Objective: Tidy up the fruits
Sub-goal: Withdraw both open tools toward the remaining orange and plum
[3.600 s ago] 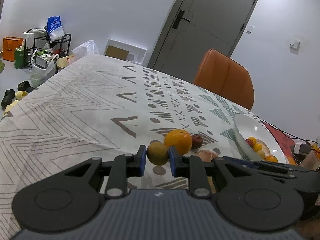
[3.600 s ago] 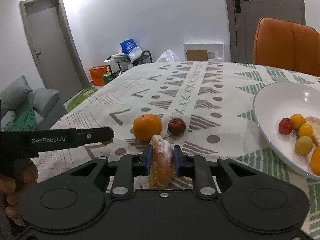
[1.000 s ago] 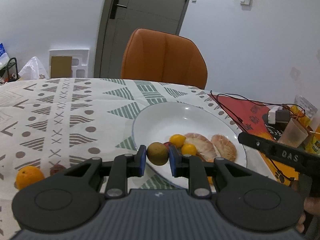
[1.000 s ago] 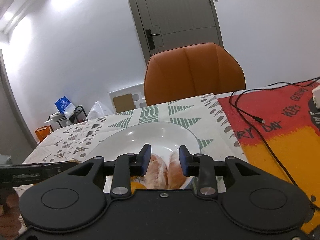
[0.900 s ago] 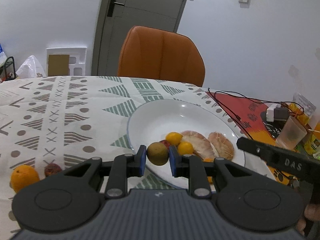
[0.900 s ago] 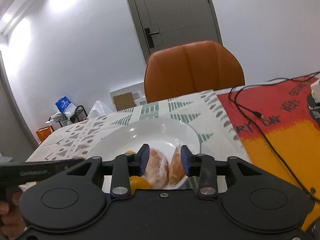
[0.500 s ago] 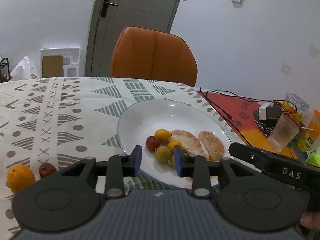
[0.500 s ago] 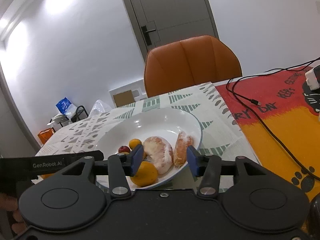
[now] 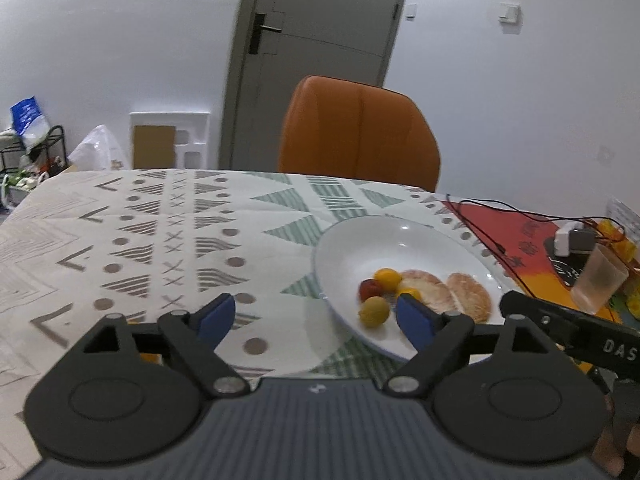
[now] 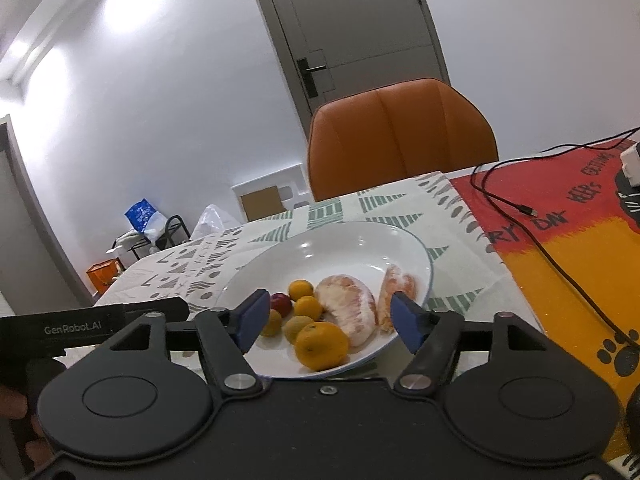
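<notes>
- White walls [image 9: 120, 40], grey door [image 9: 320, 60] at top centre.
- Orange chair [image 9: 360, 132] mid-frame behind the patterned tablecloth [image 9: 160, 232].
- Black rack [image 9: 24, 148] far left.

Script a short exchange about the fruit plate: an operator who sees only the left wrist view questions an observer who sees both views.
Operator: One finger of the left hand-held gripper hides part of the plate. What lies behind it?
Observer: A large orange. In the right wrist view it sits at the plate's near rim, beside the bigger peeled citrus segment.
Operator: I see only the side of the right hand-held gripper. Is it holding anything?
Observer: No. Its jaws stand wide apart with nothing between them, in front of the plate.
</notes>
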